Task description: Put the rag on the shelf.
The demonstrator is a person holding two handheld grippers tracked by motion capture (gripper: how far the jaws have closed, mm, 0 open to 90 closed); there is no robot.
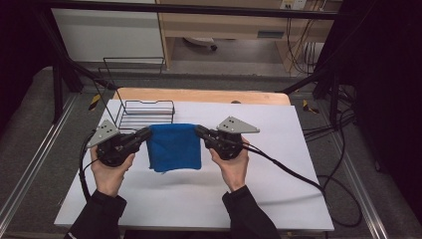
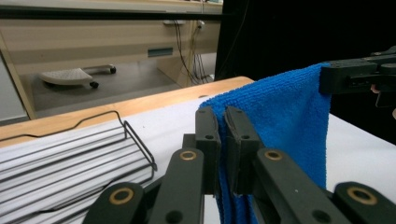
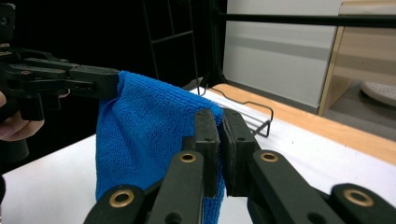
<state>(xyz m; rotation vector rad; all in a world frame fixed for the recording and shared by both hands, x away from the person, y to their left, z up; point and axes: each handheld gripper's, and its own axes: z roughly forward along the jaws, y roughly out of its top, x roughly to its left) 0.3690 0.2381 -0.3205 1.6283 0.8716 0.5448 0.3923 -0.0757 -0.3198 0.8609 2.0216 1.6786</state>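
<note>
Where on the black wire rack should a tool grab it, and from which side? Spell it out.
Take the black wire rack by its raised front rim wire, coming from the person's side. That thin bar stands above the slatted floor and suits two jaws. Both tools are busy: the left tool and right tool each pinch a top corner of the blue terry cloth, so one must let go first.

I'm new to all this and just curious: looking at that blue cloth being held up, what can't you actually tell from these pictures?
- Blue towel: whether its bottom edge touches the table; high view looks down on it.
- Towel's lower part: cut off by the bottom edge in both gripper views.
- Wire rack: its near-right part, hidden behind the towel in the high view.
- Left gripper: how much cloth it pinches, hidden between the jaws.
</note>
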